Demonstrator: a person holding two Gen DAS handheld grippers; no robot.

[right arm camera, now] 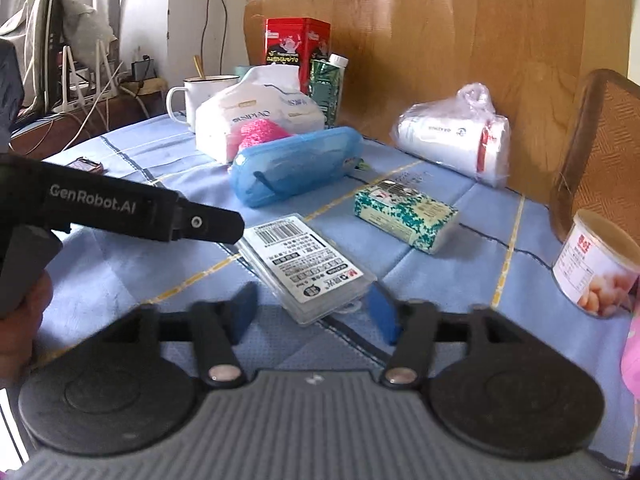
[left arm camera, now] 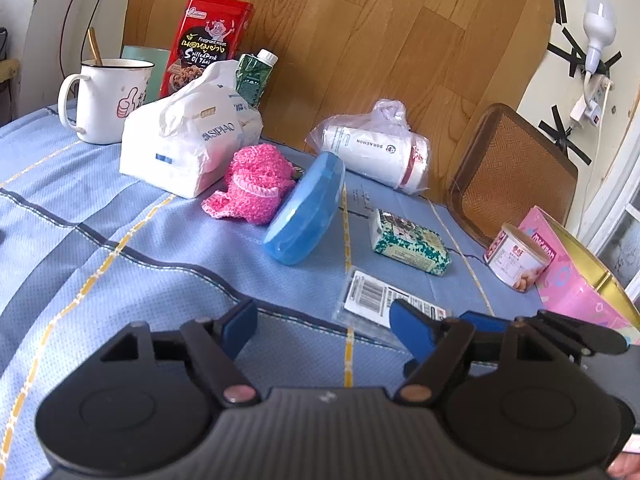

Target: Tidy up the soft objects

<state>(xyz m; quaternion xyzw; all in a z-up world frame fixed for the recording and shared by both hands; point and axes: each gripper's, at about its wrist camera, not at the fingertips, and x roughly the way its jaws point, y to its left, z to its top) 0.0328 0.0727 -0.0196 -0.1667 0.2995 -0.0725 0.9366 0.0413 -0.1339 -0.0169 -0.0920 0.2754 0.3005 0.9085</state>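
Two handheld grippers are hovering over a table w/ a blue quilted cloth (left arm camera: 120, 248). Going left to right: a white enamel mug (left arm camera: 106, 100) is standing at the far left w/ a red snack box (left arm camera: 208, 40) and a green carton (left arm camera: 254, 74) behind; a white tissue pack (left arm camera: 188, 140) is sitting next to the mug; a pink crocheted piece (left arm camera: 252, 188) is lying just beside and touching the pack's front; a blue plastic case (left arm camera: 306, 208) is leaning against the pink piece; a bagged white tumbler (left arm camera: 376, 148) is lying on its side farther back; a green-patterned tissue packet (left arm camera: 408, 246) is resting near the centre-right; a tin can (left arm camera: 516, 258) and a pink box (left arm camera: 576, 276) are sitting at the far right. A clear flat barcode pack (right arm camera: 304, 264) is lying closest to the grippers. Left gripper (left arm camera: 324, 324) is standing partly open, nothing between its blue pads. Right gripper (right arm camera: 312, 312) is partly open too, its pads straddling the barcode pack's near end; can't tell if they're touching it.
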